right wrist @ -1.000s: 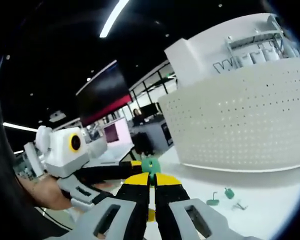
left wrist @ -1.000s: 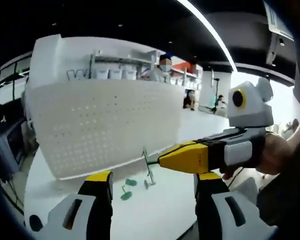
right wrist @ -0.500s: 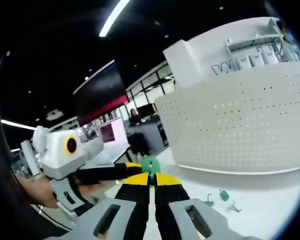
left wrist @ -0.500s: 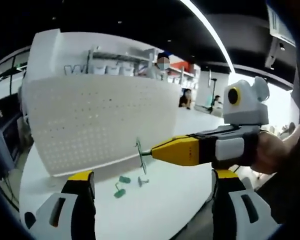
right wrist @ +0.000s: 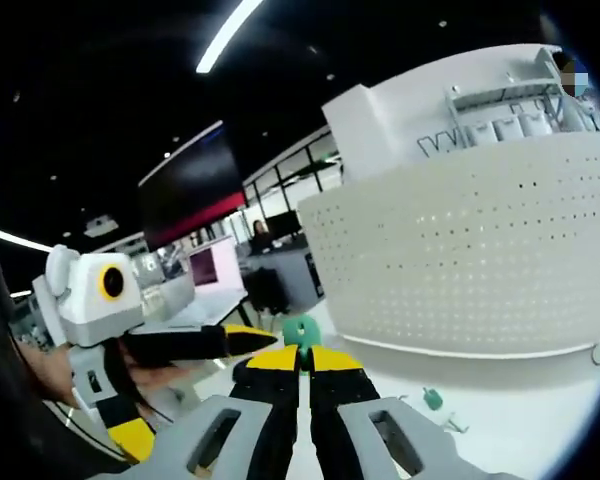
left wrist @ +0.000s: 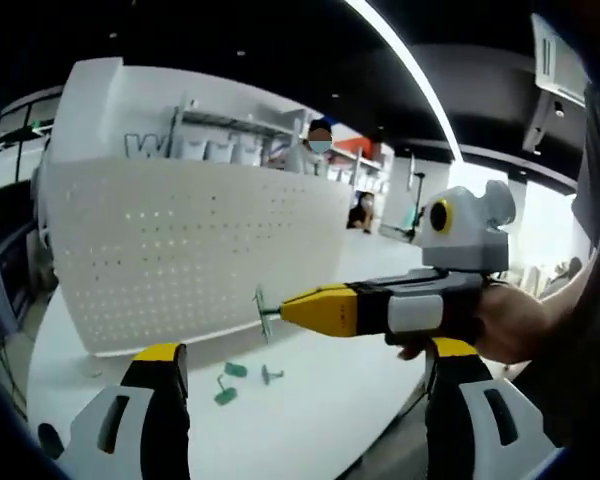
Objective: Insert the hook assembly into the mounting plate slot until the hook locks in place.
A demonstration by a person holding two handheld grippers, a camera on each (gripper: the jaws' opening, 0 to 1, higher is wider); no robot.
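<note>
A white perforated mounting plate (left wrist: 190,250) (right wrist: 470,260) stands upright on the white table (left wrist: 320,385). My right gripper (left wrist: 288,310) (right wrist: 305,362) is shut on the hook assembly, a thin metal hook (left wrist: 263,312) on a green base (right wrist: 300,330), and holds it in the air a little in front of the plate's lower right part. My left gripper (left wrist: 305,400) is open wide with nothing between its jaws. It sits below and behind the held hook, and one of its yellow fingers (right wrist: 235,341) reaches in from the left in the right gripper view.
Loose green pieces (left wrist: 227,383) (right wrist: 433,398) and a small metal hook (left wrist: 271,375) lie on the table before the plate's foot. Behind the plate rise a white wall and shelving (left wrist: 230,140). People stand in the far background.
My left gripper's jaws have spread wider apart. In the left gripper view the right gripper with the hook has shifted left, nearer the plate. Both cameras have drifted slightly.
</note>
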